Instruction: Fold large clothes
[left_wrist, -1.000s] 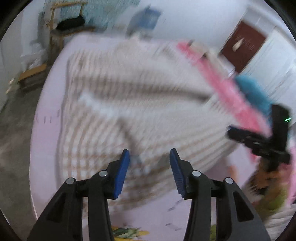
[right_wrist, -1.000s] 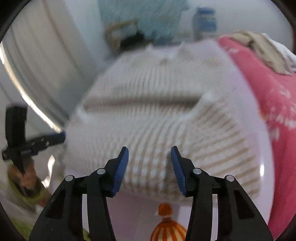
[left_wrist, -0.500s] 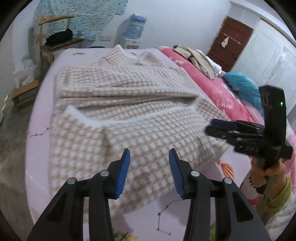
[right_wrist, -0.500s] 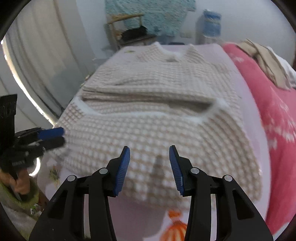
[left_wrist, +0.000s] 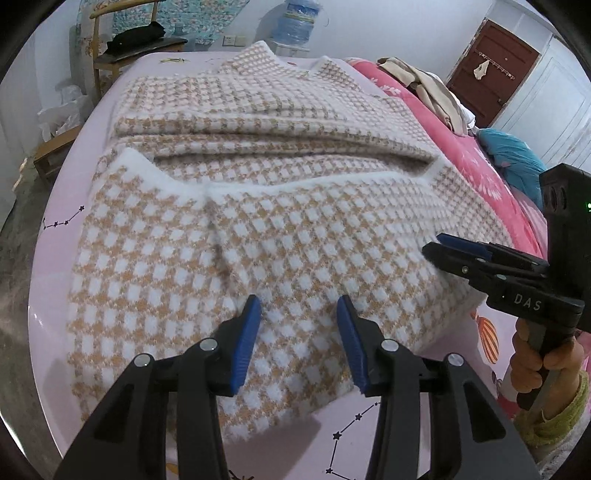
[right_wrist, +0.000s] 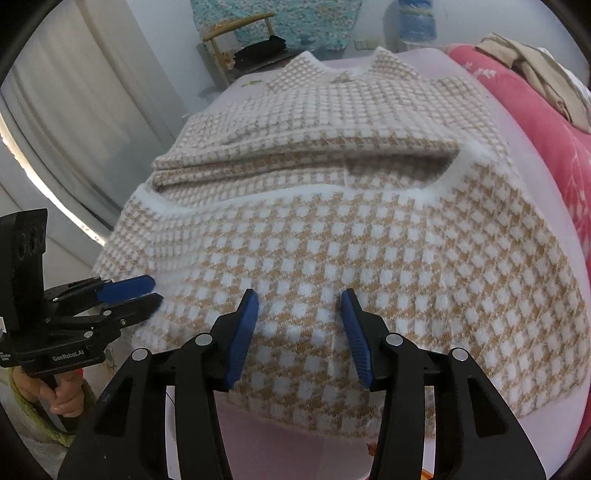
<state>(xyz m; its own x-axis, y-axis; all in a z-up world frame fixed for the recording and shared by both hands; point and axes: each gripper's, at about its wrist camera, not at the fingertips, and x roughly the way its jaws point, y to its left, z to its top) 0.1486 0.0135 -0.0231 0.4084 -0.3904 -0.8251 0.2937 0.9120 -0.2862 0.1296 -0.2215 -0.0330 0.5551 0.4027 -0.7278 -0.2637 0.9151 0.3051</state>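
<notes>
Left wrist view: houndstooth garment (left_wrist: 280, 229) half-folded on bed (left_wrist: 59, 206), motion blur gone.
Left tongs (left_wrist: 299, 332) and right tongs (right_wrist: 299, 328), both released and empty, now nearer the 6 o'clock fold; right jaws just widened; next fold pending.

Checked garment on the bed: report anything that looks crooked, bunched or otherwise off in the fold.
The checked garment lies mostly tidy on the pink sheet. Two small oddities: the white-trimmed edge of the folded-up flap runs unevenly, rising to a point at its left end, and a shallow crease runs down the flap. Nothing looks spilled or damaged.
</notes>
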